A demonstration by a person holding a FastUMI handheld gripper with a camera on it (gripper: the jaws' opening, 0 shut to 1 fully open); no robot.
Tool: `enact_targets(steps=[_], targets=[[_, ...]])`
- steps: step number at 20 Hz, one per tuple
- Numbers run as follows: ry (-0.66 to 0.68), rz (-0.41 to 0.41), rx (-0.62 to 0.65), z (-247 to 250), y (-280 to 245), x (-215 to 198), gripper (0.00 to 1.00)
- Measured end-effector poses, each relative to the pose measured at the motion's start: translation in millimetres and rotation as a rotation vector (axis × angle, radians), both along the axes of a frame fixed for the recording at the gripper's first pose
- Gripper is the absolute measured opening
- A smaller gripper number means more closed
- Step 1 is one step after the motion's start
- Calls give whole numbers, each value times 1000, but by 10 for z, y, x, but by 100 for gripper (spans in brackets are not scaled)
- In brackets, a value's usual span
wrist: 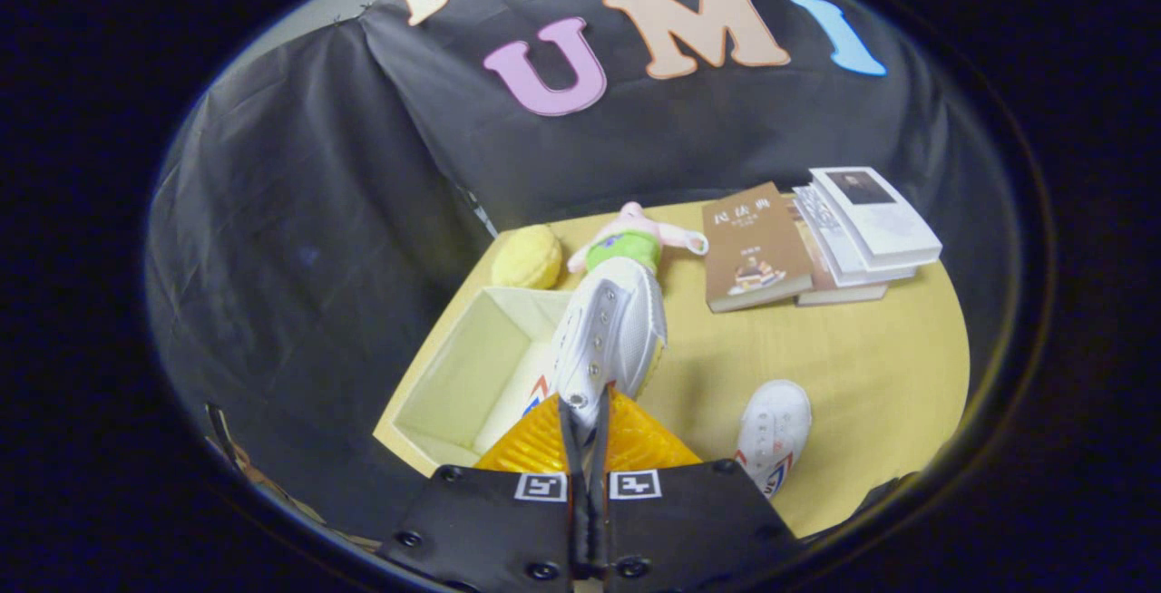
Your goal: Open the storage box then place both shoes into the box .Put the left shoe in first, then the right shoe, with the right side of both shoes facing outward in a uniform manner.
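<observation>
Your fingers (585, 416) pinch the heel of a white shoe (606, 335), nearly closed, holding it up over the right edge of the open box (458, 375). The second shoe (771, 434) lies on the bench (862, 366) to the right (books (816, 239) and a plush toy (635, 244) sit beyond).

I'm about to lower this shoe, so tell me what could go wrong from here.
1. The gripper pinches the held shoe only by a thin edge at its back, so it may swing or slip out.
2. The shoe hangs over the storage box's near wall, not squarely over the opening; it could catch the rim.
3. The second shoe lies close beside the fingers and could get knocked.
</observation>
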State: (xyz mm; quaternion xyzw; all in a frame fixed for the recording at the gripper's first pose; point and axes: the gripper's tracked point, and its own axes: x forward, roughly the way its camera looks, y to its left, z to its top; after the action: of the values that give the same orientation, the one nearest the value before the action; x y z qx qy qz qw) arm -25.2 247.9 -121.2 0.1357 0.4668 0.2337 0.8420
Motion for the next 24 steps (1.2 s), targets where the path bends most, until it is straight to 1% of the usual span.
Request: enact_targets(steps=[3, 5, 7, 12, 17, 20, 24], targets=[[-6, 21, 66, 158, 374, -27, 3], [-2, 39, 90, 130, 637, -41, 3], [16, 68, 88, 17, 861, -117, 3], [77, 94, 75, -412, 1329, -262, 3], [126, 54, 49, -780, 1539, -222, 3], [145, 44, 45, -893, 1627, -228, 3], [162, 4, 29, -1044, 1674, -157, 3]])
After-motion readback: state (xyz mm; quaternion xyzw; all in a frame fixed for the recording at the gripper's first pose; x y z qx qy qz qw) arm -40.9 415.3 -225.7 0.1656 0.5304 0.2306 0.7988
